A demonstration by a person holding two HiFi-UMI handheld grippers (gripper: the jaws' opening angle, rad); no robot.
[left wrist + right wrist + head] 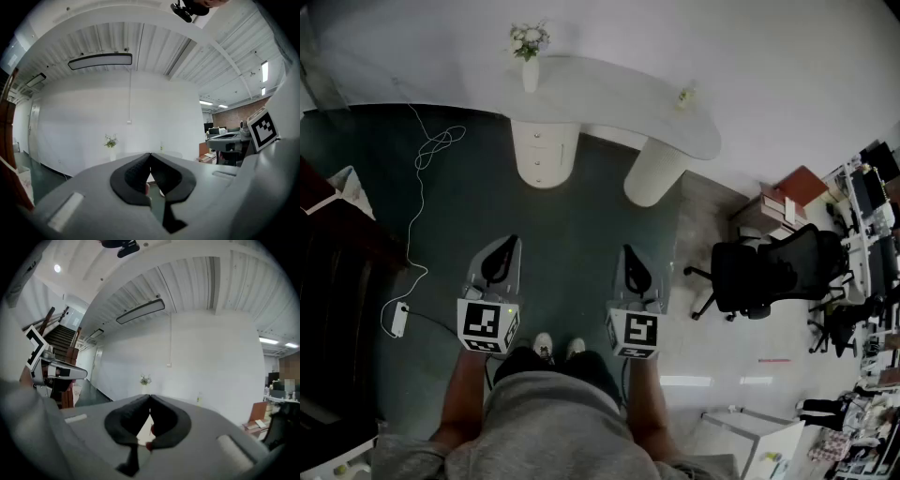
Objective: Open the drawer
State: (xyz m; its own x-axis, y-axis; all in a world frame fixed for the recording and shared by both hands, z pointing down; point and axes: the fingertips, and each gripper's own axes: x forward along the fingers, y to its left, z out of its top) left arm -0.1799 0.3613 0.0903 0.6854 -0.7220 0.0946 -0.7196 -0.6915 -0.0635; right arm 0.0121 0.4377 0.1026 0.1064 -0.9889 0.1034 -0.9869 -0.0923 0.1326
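Note:
A white curved table [609, 89] stands far ahead on two rounded pedestals. The left pedestal [543, 153] carries drawer fronts with small knobs, all closed. My left gripper [508, 241] is held low near my body, jaws shut with nothing between them; its tips meet in the left gripper view [150, 153]. My right gripper [627, 249] hangs beside it, also shut and empty, tips together [150, 396]. Both are well short of the pedestal, across the dark floor. In the gripper views the jaws hide most of the table.
A vase of flowers [530, 56] and a small bottle [685, 94] stand on the table. A white cable [422, 187] runs to a power strip [398, 319] on the left. Dark wooden furniture [328, 244] sits at the left, a black office chair [769, 267] at the right.

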